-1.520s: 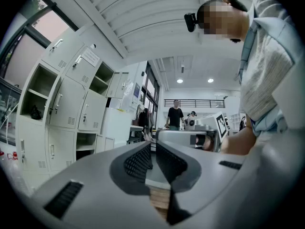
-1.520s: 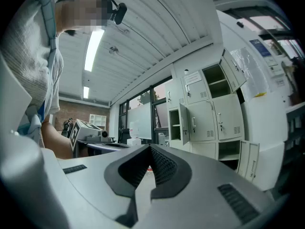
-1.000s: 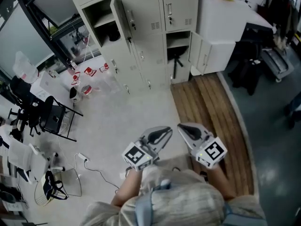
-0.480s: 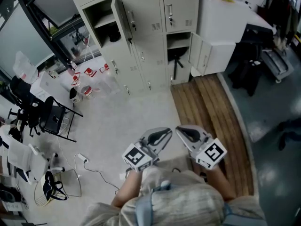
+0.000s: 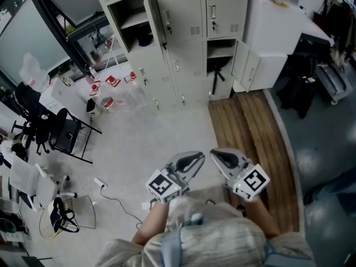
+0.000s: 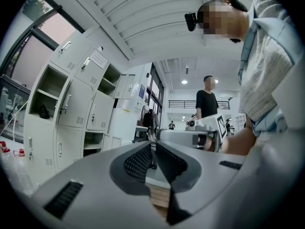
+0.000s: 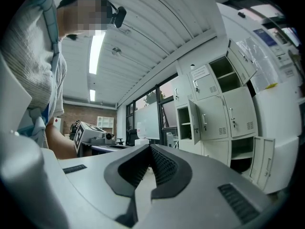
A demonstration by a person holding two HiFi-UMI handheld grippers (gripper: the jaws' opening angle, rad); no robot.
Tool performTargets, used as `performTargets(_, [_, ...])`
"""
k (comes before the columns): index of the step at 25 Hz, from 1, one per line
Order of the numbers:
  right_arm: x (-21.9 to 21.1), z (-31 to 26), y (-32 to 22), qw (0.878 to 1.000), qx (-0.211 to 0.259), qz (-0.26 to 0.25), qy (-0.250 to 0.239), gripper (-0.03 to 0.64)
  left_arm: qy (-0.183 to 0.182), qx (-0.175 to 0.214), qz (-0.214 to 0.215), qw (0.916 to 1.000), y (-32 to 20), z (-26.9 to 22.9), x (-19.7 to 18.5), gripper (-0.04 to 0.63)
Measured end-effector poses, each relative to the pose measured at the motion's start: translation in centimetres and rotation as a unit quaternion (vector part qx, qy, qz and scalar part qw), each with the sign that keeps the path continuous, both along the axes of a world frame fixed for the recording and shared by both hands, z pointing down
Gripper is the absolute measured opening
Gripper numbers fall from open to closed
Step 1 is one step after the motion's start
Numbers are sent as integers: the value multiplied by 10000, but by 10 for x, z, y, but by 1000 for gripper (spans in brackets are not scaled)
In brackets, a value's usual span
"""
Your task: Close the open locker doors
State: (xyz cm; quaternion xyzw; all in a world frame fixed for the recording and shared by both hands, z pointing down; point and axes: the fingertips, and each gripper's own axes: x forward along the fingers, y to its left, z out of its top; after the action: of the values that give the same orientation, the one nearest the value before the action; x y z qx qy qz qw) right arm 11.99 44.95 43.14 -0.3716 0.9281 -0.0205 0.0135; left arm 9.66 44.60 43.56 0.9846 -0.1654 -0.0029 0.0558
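A bank of pale grey lockers (image 5: 183, 21) stands across the floor from me. One upper door (image 5: 155, 16) hangs open beside its compartment (image 5: 131, 19), which holds a dark object. A lower door (image 5: 246, 64) stands open to the right of its compartment (image 5: 221, 64). My left gripper (image 5: 198, 157) and right gripper (image 5: 214, 153) are held close to my body, side by side, far from the lockers. Both are shut with nothing between the jaws. The open upper door (image 7: 195, 121) and lower door (image 7: 261, 168) show in the right gripper view, the lockers (image 6: 76, 104) in the left gripper view.
A folding chair (image 5: 69, 135), office chairs and red-and-white items (image 5: 105, 85) sit on the floor at left. A cable (image 5: 114, 202) lies near my feet. A wooden strip (image 5: 250, 143) runs at right past a white cabinet (image 5: 278, 32). A person (image 6: 207, 101) stands in the distance.
The head view has shifted, so the lockers sit slightly lower and further right in frame. Both grippers keep their places and stay shut. A figure at the right edge has moved downward.
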Motion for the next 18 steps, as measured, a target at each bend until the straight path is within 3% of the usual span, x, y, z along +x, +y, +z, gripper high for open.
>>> performTargets(18, [-88, -7, -124, 9993, 30, -350, 94, 2, 51, 27, -455, 9989, -129, -16, -98, 25])
